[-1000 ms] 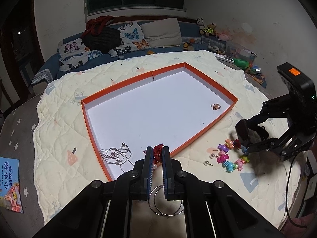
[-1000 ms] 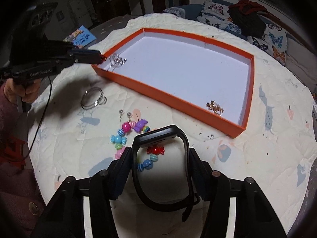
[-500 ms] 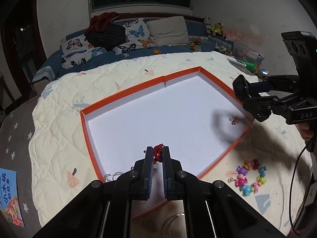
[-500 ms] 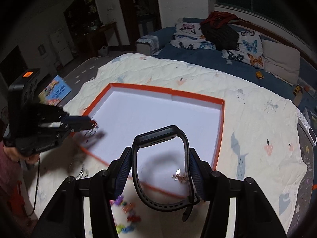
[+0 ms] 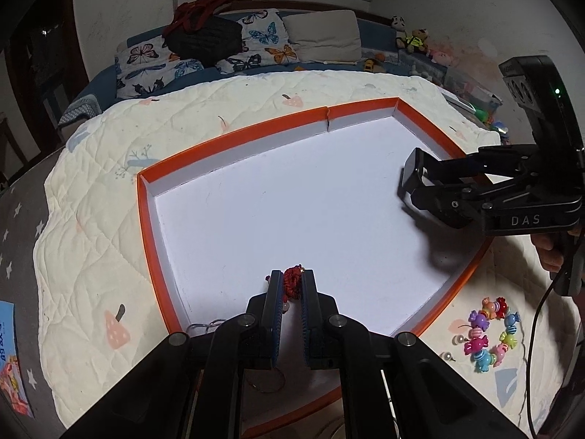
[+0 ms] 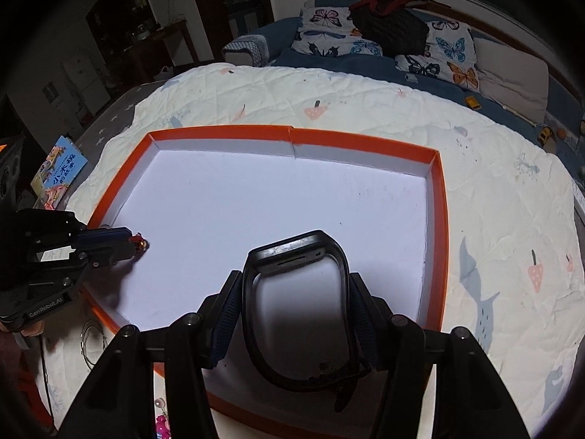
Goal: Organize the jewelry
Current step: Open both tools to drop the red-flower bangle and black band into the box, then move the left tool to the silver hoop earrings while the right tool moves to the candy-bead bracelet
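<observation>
Jewelry is split between my two grippers, the tray and the quilt. My left gripper (image 5: 291,287) is pinched nearly closed on a small red knotted piece (image 5: 292,285), looks like cord or beadwork with a tiny gold bit at the top; jaws are just starting to ease apart, the piece sits between the pads, over the near part of the tray floor. Same piece shows from the right wrist view as a red and gold blob at the left gripper's tip (image 6: 139,243). My right gripper (image 6: 292,292) holds a black watch (image 6: 292,256): closed strap loop, rectangular case at the far end with a slot and a button on its edge, strap ends overlapping near the gripper body. Pads press on the strap from both sides, so it is gripped, jaws about half spread. It hangs over the right part of the tray. Tray (image 5: 234,135) is a shallow box with orange rim and white floor, with a notch in the far wall. Silver chain (image 5: 208,326) lies in the tray's near left corner, mostly hidden behind my left gripper. On the quilt (image 5: 102,219), right of the tray: candy-coloured bead bracelet (image 5: 491,331) in a ring, two pearl studs (image 5: 457,340) just beside it. Thin silver hoops (image 6: 91,340) lie on the quilt outside the tray's near left edge.
</observation>
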The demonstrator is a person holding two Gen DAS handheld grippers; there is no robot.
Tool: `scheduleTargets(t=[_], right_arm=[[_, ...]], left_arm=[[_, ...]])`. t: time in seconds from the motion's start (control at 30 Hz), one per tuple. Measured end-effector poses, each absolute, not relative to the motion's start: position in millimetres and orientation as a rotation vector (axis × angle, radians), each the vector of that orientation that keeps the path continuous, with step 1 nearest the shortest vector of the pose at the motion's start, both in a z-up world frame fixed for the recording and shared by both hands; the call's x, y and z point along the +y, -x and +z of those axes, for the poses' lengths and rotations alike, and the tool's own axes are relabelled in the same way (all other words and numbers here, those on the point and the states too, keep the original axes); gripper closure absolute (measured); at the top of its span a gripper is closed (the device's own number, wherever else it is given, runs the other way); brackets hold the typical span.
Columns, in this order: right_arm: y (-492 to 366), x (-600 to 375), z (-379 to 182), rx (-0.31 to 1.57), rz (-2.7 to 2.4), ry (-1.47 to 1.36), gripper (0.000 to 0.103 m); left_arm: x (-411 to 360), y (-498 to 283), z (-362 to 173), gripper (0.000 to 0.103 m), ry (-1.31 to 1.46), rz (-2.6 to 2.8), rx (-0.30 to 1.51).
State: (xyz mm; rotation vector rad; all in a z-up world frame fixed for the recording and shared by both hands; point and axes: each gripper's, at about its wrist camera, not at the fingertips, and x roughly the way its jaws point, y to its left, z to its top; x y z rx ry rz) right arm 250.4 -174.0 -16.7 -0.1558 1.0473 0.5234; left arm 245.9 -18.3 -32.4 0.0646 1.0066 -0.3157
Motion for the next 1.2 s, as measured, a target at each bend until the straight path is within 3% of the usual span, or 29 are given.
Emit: scheduleTargets(t=[0.17,0.27,0.3,0.8,1.2], right_arm=[[-248.6,-173.8,-16.2,1.044,0.520,0.163,0.035],[-249.1,-172.5,-15.8,1.041,0.518,0.171,0.033],[-249.0,-171.7,-15.3,1.038,0.518,0.174,0.033],[-197.4,-174.7,42.2,0.886,0.513,0.225,0.033],[-121.3,-178.9,28.9,0.903,0.515,0.262,0.033]], left_arm=[[-19.5,-247.4,-34.2,0.088,-0.058,-0.320,1.015],[-19.9,-245.8,-33.4,0.067,-0.058,-0.318,1.013],[-21.2,-243.8,-32.6,0.066,-0.061,-0.317,1.008],[-17.4,-194.3,1.8,0.066,-0.086,-0.323,0.930],[-11.5,-112.0,-12.5,0.066,-0.078,-0.360,0.961]])
